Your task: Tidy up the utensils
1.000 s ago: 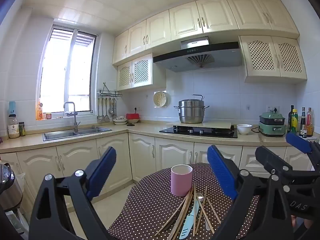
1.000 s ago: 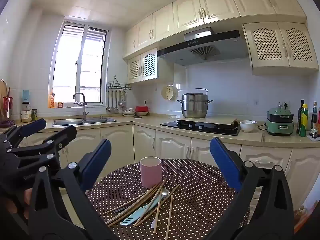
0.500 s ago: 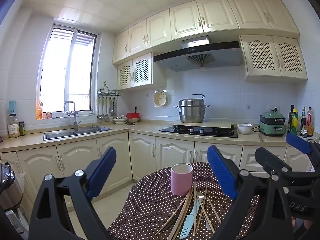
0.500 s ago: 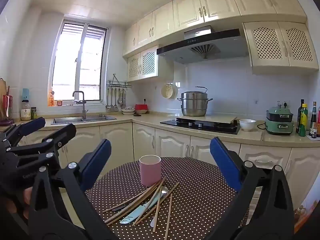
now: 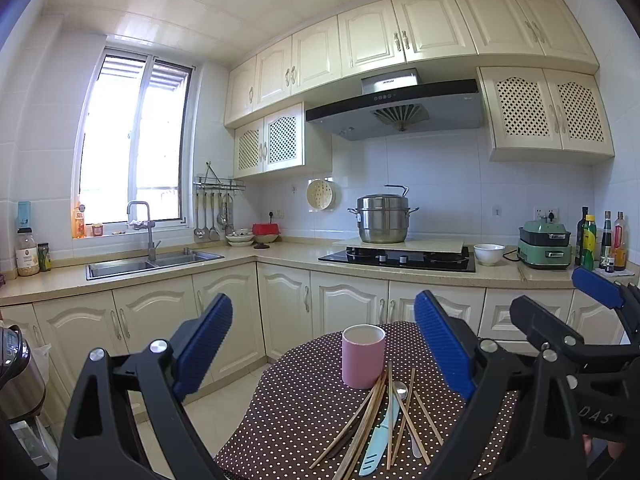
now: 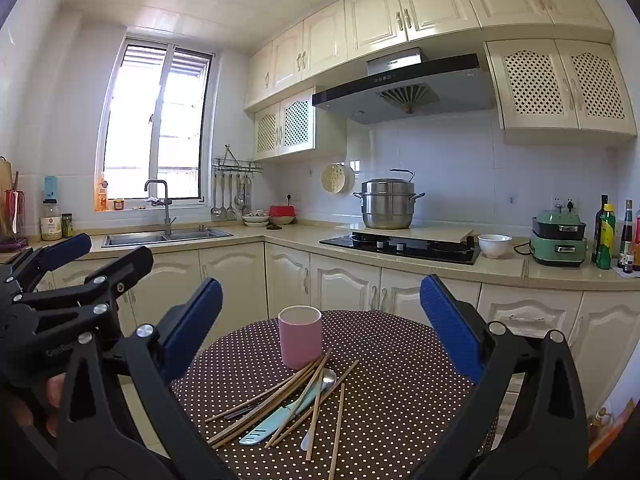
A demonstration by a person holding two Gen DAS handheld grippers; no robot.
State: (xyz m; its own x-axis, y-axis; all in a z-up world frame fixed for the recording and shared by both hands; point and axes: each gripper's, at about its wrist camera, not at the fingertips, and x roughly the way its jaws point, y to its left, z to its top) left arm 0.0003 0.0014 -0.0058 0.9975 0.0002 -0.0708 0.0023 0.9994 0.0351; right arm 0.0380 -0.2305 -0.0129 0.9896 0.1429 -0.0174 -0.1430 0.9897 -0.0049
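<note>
A pink cup [image 5: 363, 355] [image 6: 300, 337] stands upright on a round table with a brown polka-dot cloth [image 5: 296, 412] [image 6: 400, 368]. In front of it lies a loose pile of wooden chopsticks [image 5: 362, 430] [image 6: 272, 400], a light-blue knife [image 5: 378, 442] [image 6: 276, 420] and a metal spoon [image 5: 400, 390] [image 6: 326, 380]. My left gripper [image 5: 324, 354] is open above the table's near edge, holding nothing. My right gripper [image 6: 320, 332] is also open and empty, beside it. Each gripper shows at the edge of the other's view.
Behind the table run cream cabinets [image 6: 236, 280] and a counter with a sink [image 5: 152, 262], a hob with a steel pot [image 5: 382, 220], a white bowl [image 6: 494, 245], a green appliance [image 6: 558, 238] and bottles [image 6: 606, 236]. A kettle [image 5: 16, 376] is at the left.
</note>
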